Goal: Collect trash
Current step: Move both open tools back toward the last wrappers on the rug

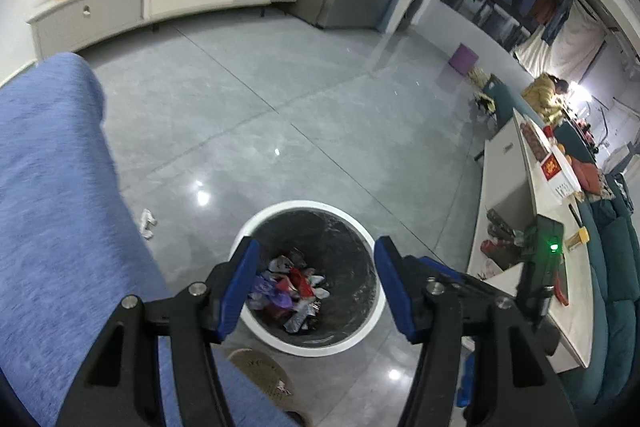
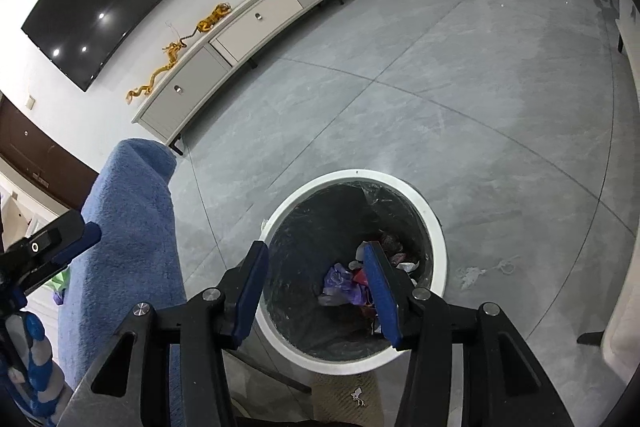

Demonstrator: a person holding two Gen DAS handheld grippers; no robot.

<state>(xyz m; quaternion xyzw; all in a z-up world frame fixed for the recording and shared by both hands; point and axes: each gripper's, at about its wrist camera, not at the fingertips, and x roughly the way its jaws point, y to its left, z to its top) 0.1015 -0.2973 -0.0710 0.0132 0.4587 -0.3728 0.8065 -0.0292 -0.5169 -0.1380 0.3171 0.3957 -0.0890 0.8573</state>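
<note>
Mostly done, by the look of it

Left wrist view: left hand-held gripper (image 1: 314,285) hangs over the round white plastic bin with a dark liner (image 1: 256,227), jaws spread wide, nothing between the blue pads (image 1: 240,287). Bin bottom holds a small heap of crumpled foil and plastic wrappers, red, purple and silver (image 1: 290,287); bin is far from full. One crumpled white scrap of paper (image 1: 147,223) lies on the grey tiled floor (image 1: 320,107), left of the bin, next to the blue fabric-covered shape (image 1: 48,187). That piece looks left to collect

Right wrist view: right hand-held gripper (image 2: 316,295) also over the same bin (image 2: 436,227), jaws apart, empty. Same wrapper pile (image 2: 344,283) at the bottom, purple piece on top. Another white crumpled scrap with a bit of string (image 2: 474,273) sits on the floor just right of the bin, outside it

Judgement: both hands free, at least two floor scraps remain; can't tell if more lies out of frame
</note>
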